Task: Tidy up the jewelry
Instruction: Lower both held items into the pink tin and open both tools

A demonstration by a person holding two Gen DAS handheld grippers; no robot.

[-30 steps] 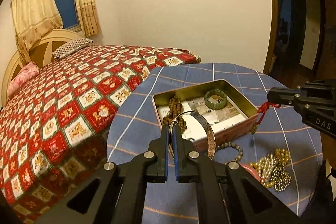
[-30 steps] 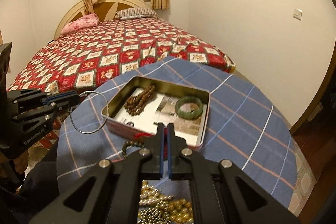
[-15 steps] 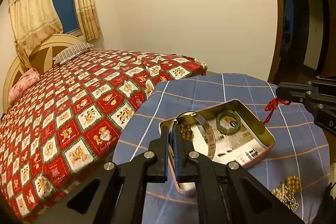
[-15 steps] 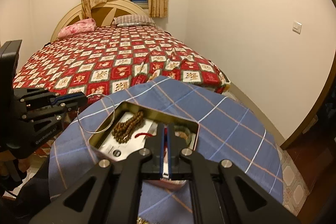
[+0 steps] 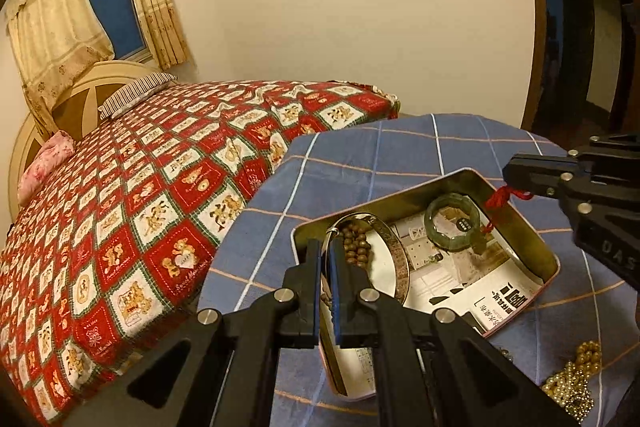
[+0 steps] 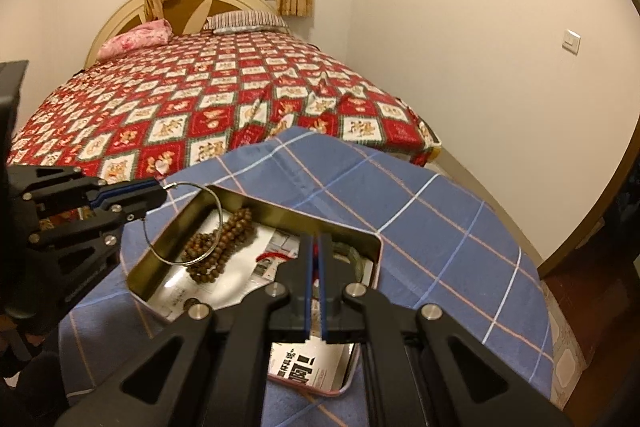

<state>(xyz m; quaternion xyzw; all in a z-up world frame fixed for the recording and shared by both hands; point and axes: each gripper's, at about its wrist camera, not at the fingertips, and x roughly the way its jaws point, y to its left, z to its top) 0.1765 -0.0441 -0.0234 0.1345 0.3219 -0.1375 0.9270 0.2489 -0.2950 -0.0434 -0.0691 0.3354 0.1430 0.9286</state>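
An open metal tin (image 5: pixel 548 259) (image 6: pixel 160 255) sits on the blue checked tablecloth. It holds brown wooden beads (image 5: pixel 356 247) (image 6: pixel 224 239) and a green jade bangle (image 5: pixel 452 223). My left gripper (image 5: pixel 327 247) (image 6: pixel 162 187) is shut on a thin silver bangle (image 5: pixel 396 255) (image 6: pixel 182 227), which hangs over the tin's left end above the beads. My right gripper (image 6: pixel 316 243) (image 5: pixel 506 173) is shut on a red cord (image 5: pixel 500 199) (image 6: pixel 276 257) with a small green pendant (image 5: pixel 478 245) that dangles over the tin beside the jade bangle.
A pile of gold and pearl bead strings (image 5: pixel 576 379) lies on the cloth near the tin. The round table (image 6: pixel 420 227) stands beside a bed with a red patterned quilt (image 5: pixel 140 187). A wall and a dark doorway (image 5: pixel 580 27) are behind.
Both grippers have moved forward over the tin. The silver bangle now hangs inside the tin's left end, and the red cord's pendant has come down over the tin's right part.
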